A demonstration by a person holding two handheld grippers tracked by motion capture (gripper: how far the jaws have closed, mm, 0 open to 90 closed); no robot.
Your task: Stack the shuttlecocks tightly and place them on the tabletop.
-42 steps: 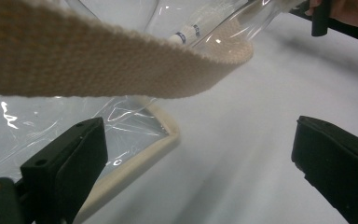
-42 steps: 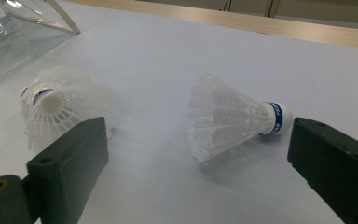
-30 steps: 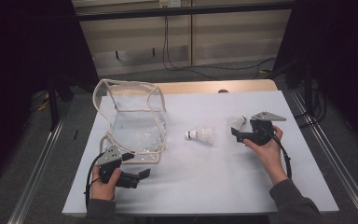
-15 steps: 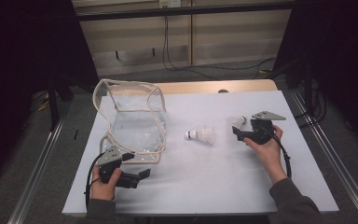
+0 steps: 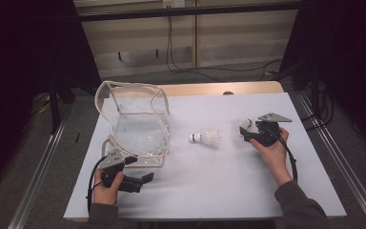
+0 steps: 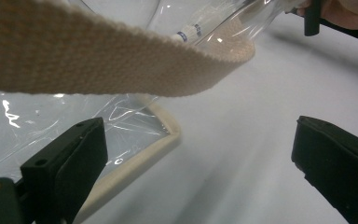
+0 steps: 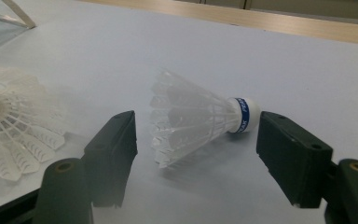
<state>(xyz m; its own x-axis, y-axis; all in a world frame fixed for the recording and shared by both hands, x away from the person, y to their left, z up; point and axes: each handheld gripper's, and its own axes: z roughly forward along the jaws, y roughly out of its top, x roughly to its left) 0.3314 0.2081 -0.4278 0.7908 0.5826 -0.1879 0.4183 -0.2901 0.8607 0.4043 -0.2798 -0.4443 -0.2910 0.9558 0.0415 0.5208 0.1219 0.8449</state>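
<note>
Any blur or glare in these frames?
Left gripper view: strap soft up close, glare spots on the bag. Right gripper view: near shuttlecock sharp, the other blurred. High view: room dark, table evenly lit.

A: How are the 2 grippers built?

B: Each is made of black parts. The left gripper (image 5: pixel 143 180) is topped by a grey 3-cornered plate, and the same plate is seen on the right gripper (image 5: pixel 244 132). A black cable is trailed from each.

A: And the jaws up close?

B: In the left gripper view, 2 blocky black jaws are shown, with a small round hole in the near one. In the right gripper view, round screw holes are seen in both jaws and their mounts.

A: What is worn?

B: Dark grey sleeves are worn down to the wrists of the left hand (image 5: pixel 106 190) and right hand (image 5: pixel 272 153).
</note>
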